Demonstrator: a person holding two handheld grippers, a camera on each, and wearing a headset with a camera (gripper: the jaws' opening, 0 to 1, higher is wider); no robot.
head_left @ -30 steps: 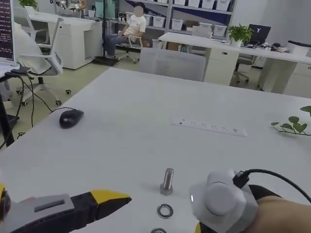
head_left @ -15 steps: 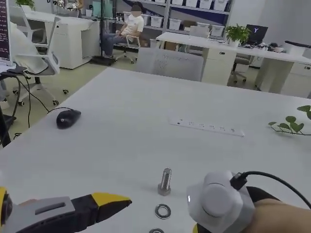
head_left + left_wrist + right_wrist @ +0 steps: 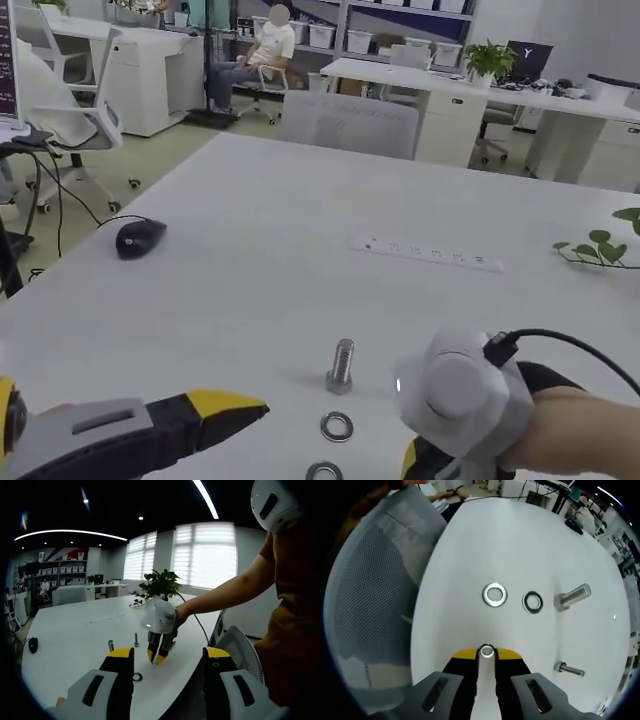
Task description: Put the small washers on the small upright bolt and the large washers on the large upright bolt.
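Ahead, open tabletop (image 3: 300,230) beyond large bolt (image 3: 340,365).

Head view fwd-down, right gripper view top-down, close; share large bolt (image 3: 341,365).

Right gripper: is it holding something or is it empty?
Holding: a small washer sits clamped between the right gripper's yellow tips, with the jaws closed against its edges.
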